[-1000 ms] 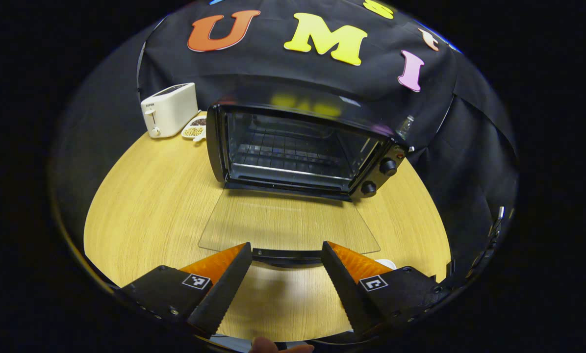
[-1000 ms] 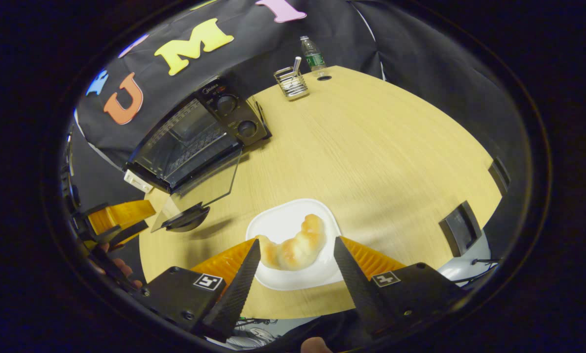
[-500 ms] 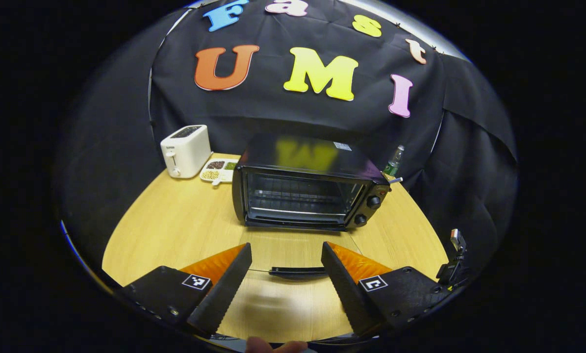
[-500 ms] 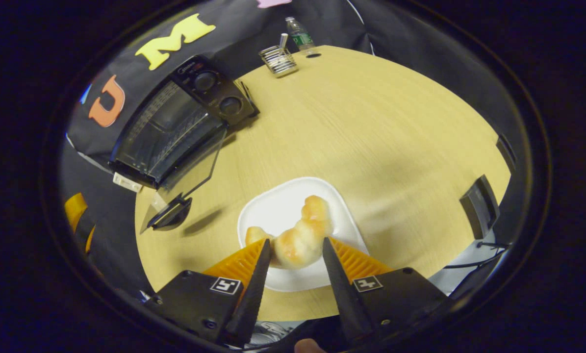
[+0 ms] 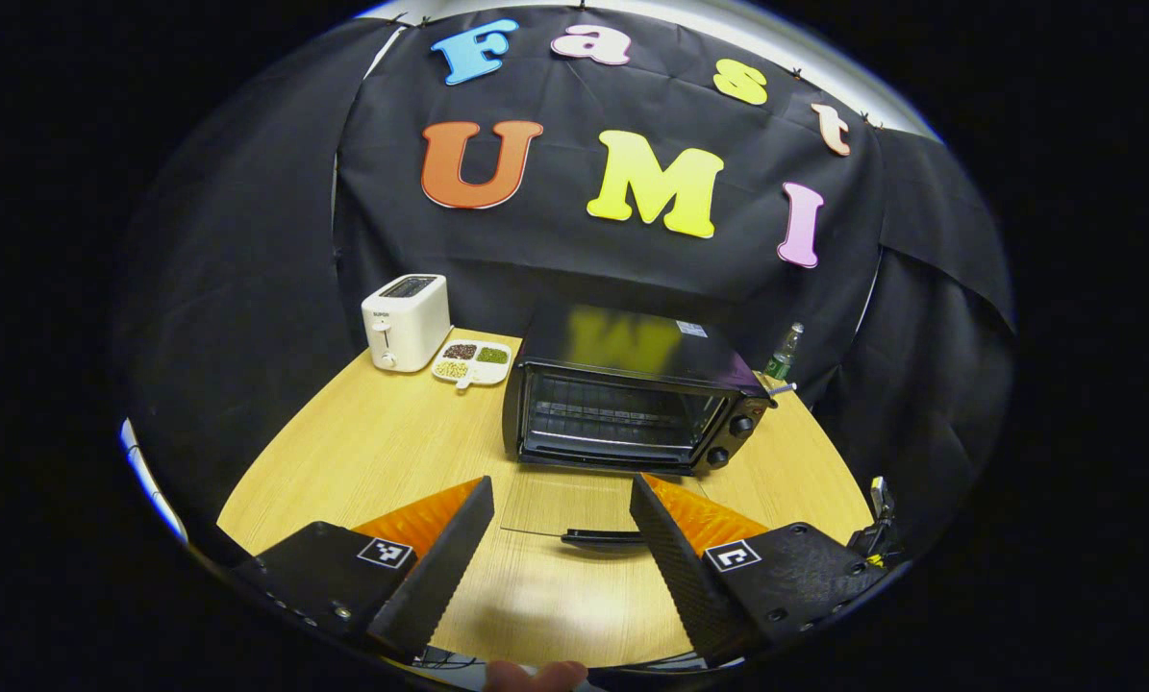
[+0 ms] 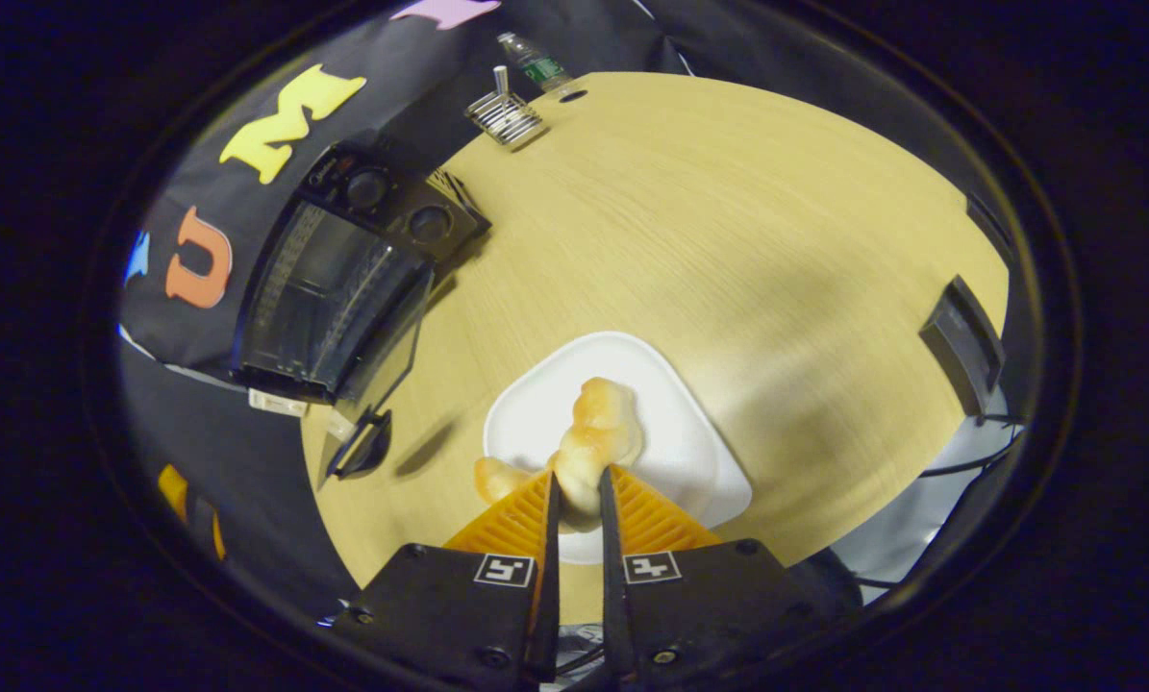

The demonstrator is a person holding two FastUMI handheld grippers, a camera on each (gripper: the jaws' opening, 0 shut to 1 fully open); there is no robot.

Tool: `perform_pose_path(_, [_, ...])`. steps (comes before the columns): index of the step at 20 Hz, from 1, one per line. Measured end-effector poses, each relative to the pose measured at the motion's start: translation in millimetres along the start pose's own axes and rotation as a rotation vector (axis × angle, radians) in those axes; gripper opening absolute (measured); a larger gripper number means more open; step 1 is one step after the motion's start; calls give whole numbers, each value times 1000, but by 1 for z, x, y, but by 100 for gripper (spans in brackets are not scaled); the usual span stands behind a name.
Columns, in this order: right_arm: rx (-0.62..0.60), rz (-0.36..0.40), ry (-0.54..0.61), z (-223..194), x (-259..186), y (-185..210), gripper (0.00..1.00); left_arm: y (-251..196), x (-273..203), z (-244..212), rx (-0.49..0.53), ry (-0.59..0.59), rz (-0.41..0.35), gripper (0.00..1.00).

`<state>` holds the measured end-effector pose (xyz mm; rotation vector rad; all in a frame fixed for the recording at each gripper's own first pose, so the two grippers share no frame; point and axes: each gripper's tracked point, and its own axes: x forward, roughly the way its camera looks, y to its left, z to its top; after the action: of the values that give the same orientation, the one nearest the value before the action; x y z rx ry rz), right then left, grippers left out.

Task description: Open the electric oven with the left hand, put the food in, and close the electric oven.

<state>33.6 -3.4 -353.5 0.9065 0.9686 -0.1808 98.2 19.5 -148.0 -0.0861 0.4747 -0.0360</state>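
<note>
The black electric oven [image 5: 632, 399] stands at the back of the wooden table with its glass door [image 5: 574, 505] folded down flat toward me. In the left gripper view my left gripper [image 5: 560, 495] hangs open and holds nothing, drawn back from the door's black handle [image 5: 601, 537]. In the right gripper view a golden croissant [image 6: 588, 444] lies over a white plate [image 6: 670, 442]. My right gripper [image 6: 576, 479] is shut on the croissant's middle. The open oven [image 6: 338, 279] sits to the upper left there.
A white toaster [image 5: 405, 321] and a divided dish of grains [image 5: 471, 360] stand left of the oven. A plastic bottle [image 5: 781, 353] is behind its right corner. A wire rack [image 6: 502, 115] and bottle [image 6: 534, 65] sit far off; a dark box [image 6: 959, 341] lies near the table's right edge.
My left gripper let the door handle go and pulled back and up from the oven. My right gripper's fingers narrowed from wide open and shut on the croissant.
</note>
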Motion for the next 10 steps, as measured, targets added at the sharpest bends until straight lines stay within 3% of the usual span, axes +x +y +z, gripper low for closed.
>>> perform_pose_path(5, [168,159,-11,-10,-50,41,18,10,-20,-5,18,-1,-7,95])
perform_pose_path(10, [262,334,-43,7,-79,115,17,28,-41,-1,23,-11,2,95])
